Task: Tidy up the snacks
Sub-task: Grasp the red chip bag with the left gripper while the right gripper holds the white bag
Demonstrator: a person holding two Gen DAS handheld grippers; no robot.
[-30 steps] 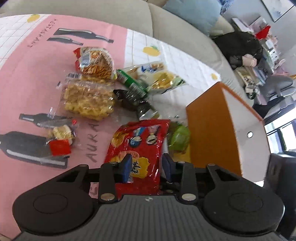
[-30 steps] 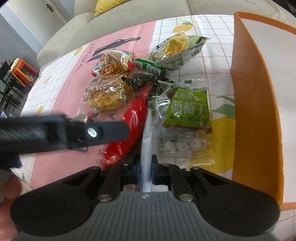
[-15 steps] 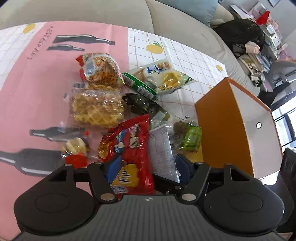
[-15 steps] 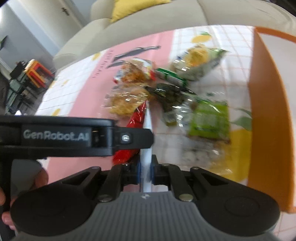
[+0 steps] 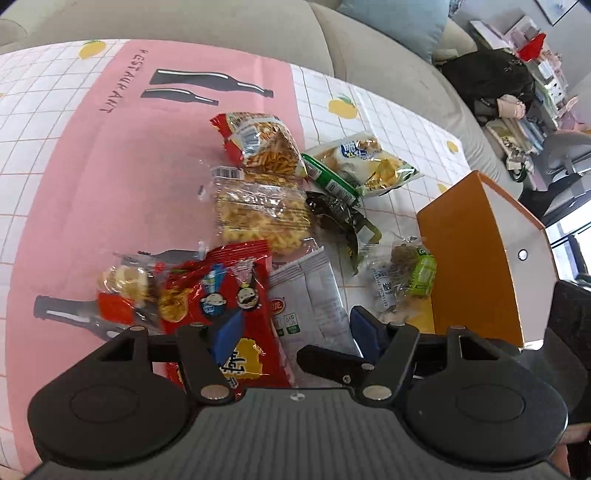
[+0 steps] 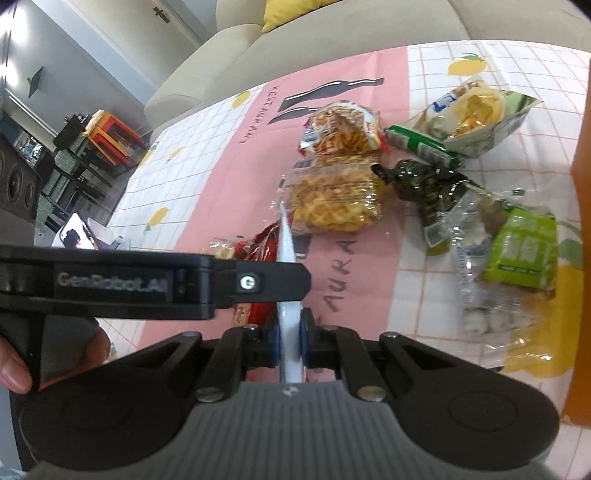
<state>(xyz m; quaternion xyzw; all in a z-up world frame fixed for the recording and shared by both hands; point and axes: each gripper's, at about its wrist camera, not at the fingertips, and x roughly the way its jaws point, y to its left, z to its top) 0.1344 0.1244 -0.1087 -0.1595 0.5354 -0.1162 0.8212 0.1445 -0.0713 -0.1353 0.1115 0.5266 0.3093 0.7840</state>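
A red snack bag (image 5: 221, 291) with a white back (image 5: 314, 295) is lifted at its near end above the pink tablecloth (image 5: 110, 166). My left gripper (image 5: 295, 332) is open, its blue pads standing apart on either side of the bag. My right gripper (image 6: 290, 336) is shut on the bag's thin white edge (image 6: 286, 251), with the red front (image 6: 264, 243) showing to its left. The black housing of the left gripper (image 6: 147, 284) crosses the right wrist view, with a person's hand (image 6: 11, 365) on it.
An orange box (image 5: 472, 258) with a white inside stands to the right. Loose snacks lie ahead: a waffle bag (image 5: 258, 218), a cracker bag (image 5: 262, 144), a green stick (image 5: 328, 181), a chips bag (image 5: 369, 162), a dark wrapper (image 5: 340, 218), a green-labelled bag (image 5: 410, 277). A sofa (image 5: 221, 22) lies beyond.
The left jaws went from nearly shut around the red bag to wide open. The bag turned, showing its white back. Both grippers drew back from the snacks; the right stayed shut.
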